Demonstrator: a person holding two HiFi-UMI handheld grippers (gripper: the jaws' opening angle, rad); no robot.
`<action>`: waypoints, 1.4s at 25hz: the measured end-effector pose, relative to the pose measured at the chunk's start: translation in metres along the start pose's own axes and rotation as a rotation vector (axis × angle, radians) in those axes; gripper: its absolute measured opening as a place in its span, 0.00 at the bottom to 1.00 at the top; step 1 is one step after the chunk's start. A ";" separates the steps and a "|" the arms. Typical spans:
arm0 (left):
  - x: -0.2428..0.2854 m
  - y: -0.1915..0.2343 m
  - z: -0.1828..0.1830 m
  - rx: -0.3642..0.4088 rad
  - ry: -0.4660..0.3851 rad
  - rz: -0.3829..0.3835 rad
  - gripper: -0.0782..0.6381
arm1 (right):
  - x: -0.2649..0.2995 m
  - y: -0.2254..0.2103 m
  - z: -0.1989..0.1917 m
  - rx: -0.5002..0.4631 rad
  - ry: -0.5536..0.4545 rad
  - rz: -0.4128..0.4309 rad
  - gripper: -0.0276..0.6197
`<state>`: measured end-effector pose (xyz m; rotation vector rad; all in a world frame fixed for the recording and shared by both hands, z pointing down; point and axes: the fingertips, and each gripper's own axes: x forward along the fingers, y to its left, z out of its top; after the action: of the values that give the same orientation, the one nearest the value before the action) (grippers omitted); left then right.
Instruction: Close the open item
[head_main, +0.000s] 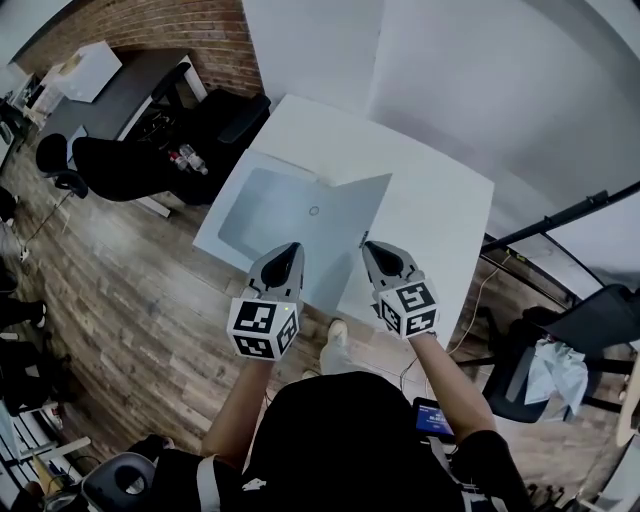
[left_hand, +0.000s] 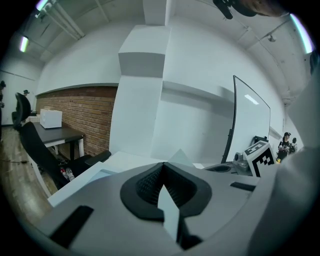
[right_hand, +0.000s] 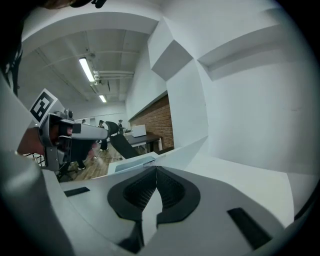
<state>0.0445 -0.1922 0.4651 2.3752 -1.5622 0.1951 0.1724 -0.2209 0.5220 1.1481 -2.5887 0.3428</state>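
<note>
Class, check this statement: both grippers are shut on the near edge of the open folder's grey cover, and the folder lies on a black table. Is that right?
Not quite. The table is white, not black, as the head view shows. The rest stands: the left gripper and the right gripper are each shut on the near edge of the open folder's grey cover.

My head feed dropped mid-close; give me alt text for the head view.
The left gripper and right gripper each pinch the near edge of an open grey folder lying on a white table. Wood floor and black chairs surround it.
</note>
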 end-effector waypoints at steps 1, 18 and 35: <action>-0.001 0.003 0.001 0.001 -0.002 0.007 0.12 | 0.003 0.003 0.003 -0.006 -0.003 0.012 0.10; -0.042 0.070 0.026 -0.020 -0.089 0.263 0.12 | 0.061 0.048 0.064 -0.107 -0.082 0.235 0.10; -0.090 0.122 0.032 -0.048 -0.108 0.441 0.12 | 0.110 0.092 0.089 -0.134 -0.079 0.365 0.10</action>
<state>-0.1046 -0.1680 0.4304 2.0035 -2.1013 0.1198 0.0188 -0.2650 0.4688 0.6550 -2.8383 0.1975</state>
